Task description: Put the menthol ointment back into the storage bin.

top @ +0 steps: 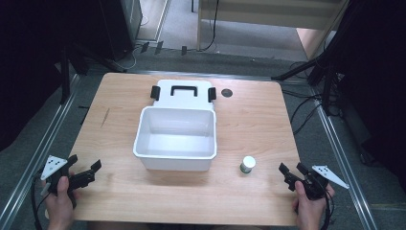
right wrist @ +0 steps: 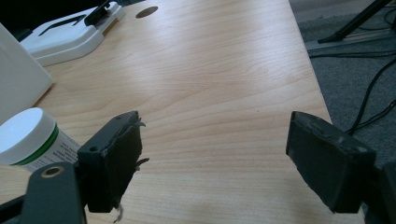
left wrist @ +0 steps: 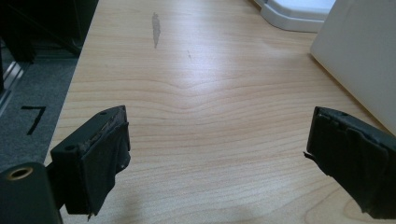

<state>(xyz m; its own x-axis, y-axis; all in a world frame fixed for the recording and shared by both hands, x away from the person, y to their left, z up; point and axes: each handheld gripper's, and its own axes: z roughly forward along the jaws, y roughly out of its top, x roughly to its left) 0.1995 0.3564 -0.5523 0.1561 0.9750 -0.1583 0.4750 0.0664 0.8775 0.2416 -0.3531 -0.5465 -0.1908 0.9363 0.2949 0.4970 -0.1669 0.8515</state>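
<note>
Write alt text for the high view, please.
An open white box sits mid-table with its lid lying flat behind it. A small white jar stands to its right. Two open grippers, left and right, rest at the near corners.

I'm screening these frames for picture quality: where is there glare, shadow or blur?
High view: dark corners, evenly lit table, soft overall. Left gripper view: pale glare on the wood beside the white box; near jaws slightly soft. Right gripper view: sheen across the wood, jaw shadows at the bottom, the jar is cut off at the edge.
</note>
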